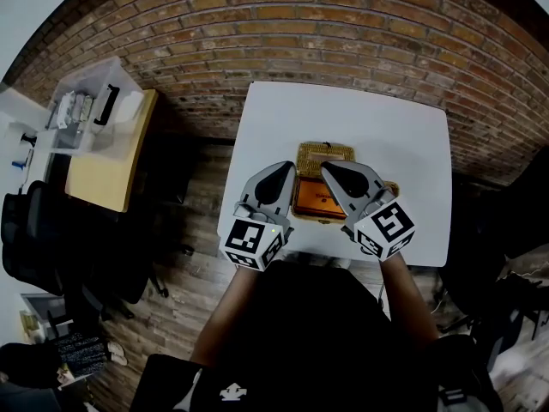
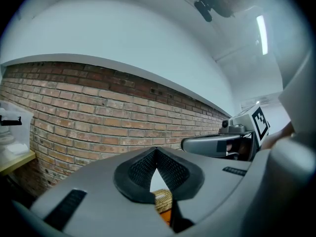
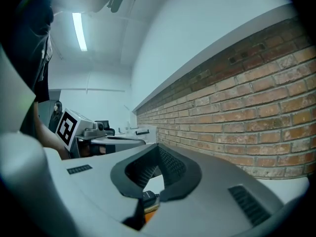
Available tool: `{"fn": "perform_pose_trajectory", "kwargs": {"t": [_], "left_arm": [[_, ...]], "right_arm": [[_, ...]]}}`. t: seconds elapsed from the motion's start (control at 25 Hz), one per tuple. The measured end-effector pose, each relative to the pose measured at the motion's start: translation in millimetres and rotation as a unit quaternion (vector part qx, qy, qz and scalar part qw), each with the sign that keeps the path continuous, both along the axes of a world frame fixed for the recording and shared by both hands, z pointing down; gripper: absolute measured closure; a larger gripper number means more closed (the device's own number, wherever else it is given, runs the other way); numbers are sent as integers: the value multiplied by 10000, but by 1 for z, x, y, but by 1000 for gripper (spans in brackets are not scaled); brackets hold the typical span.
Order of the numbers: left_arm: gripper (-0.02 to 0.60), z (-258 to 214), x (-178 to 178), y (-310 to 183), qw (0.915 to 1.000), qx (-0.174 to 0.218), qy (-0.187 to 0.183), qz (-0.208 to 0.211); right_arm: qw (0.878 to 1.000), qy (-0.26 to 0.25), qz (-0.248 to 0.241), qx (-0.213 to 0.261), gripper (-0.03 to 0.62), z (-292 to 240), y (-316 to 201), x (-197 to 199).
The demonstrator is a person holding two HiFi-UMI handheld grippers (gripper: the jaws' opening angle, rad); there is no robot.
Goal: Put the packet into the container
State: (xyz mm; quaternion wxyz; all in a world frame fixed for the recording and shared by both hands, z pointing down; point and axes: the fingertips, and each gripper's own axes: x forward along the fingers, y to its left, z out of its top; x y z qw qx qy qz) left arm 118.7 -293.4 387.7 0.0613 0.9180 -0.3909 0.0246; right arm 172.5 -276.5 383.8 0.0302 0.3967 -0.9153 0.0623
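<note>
Left hand-held gripper (image 1: 281,172) and right hand-held gripper (image 1: 333,170): jaws closed.
Tips over flat orange packet (image 1: 310,201) lying in woven wicker container (image 1: 326,153) on white square surface (image 1: 395,144).

Left gripper (image 1: 279,174): jaws together, nothing held, pointing level above the table's (image 1: 257,136) near edge. Right gripper (image 1: 336,174): jaws together, nothing held, above the same edge
</note>
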Motion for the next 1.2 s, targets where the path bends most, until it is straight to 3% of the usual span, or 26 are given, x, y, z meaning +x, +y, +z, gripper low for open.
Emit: {"fn": "perform_pose_trajectory", "kwargs": {"t": [1.2], "left_arm": [[577,0,0,-5,10000,-11,22,82]], "right_arm": [[9997,224,-97,55,589,0,-2,-9]]}}
